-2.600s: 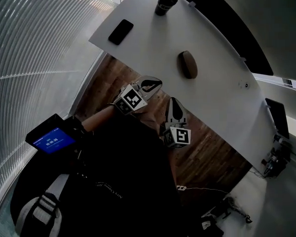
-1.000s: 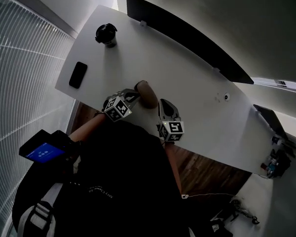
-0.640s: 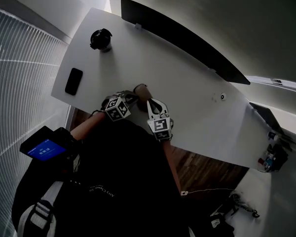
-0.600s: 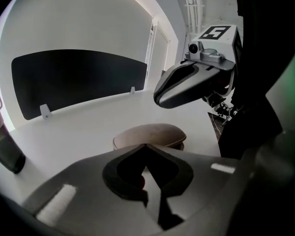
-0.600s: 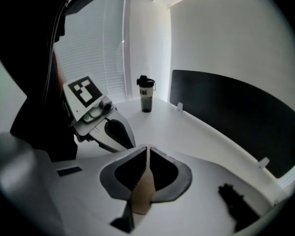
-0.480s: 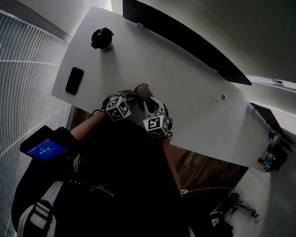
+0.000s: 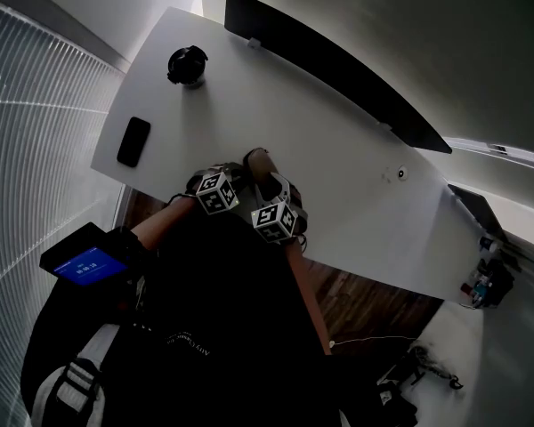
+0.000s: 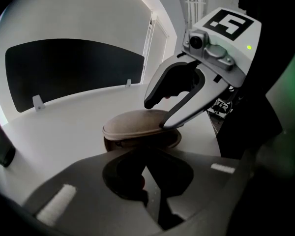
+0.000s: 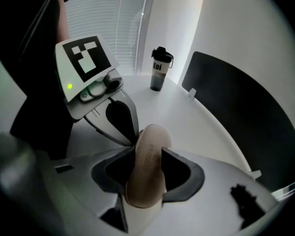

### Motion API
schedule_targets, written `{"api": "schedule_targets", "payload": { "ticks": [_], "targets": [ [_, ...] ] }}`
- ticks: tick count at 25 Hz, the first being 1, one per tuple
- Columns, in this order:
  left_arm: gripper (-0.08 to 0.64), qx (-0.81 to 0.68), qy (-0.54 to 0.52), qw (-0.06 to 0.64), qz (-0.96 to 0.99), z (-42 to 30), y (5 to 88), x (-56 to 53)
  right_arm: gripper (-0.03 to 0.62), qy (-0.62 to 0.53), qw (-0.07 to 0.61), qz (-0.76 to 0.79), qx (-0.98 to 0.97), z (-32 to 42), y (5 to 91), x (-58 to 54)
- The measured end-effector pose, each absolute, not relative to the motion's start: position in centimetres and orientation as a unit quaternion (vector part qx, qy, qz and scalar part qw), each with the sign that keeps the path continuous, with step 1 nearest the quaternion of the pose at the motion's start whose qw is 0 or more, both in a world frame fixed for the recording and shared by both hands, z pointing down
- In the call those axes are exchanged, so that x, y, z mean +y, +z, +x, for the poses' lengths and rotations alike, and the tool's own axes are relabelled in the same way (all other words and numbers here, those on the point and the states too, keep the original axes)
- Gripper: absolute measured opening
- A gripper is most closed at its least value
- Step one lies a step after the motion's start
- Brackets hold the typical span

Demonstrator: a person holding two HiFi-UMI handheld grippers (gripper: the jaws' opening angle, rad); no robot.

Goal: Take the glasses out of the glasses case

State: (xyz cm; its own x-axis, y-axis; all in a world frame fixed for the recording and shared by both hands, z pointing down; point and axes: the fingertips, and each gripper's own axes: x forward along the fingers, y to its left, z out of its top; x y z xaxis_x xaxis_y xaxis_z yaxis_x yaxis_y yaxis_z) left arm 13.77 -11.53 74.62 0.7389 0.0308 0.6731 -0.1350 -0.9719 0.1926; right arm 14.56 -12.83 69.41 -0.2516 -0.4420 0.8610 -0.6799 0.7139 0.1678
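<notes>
Print on bottle reads "koi"; glasses case embossing unreadable; right tool jaws just opening, straddling the case; left tool jaws together at its near edge; phone lies apart on worktop.

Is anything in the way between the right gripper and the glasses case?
Nothing visible. The glasses case already lies between the jaws of the right gripper, which have just been opening and stand apart around it.

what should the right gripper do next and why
Probably close the right gripper: its fingers have just been opening and now straddle the glasses case, which looks closed, without clearly pressing it. A firm hold would steady the case on the table for opening.
</notes>
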Motion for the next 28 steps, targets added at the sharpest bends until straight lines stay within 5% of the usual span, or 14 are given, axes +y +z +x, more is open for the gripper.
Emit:
{"api": "schedule_targets", "payload": {
  "ticks": [14, 28],
  "targets": [
    [0.008, -0.032, 0.379, 0.109, 0.918, 14.5, 75.3, -11.7, 0.166, 0.064, 0.57, 0.307, -0.759, 13.6, 70.8, -12.1],
    [0.008, -0.024, 0.394, 0.107, 0.913, 14.3, 75.2, -11.6, 0.17, 0.1, 0.537, 0.346, -0.763, 16.1, 68.4, -13.8]
  ]
}}
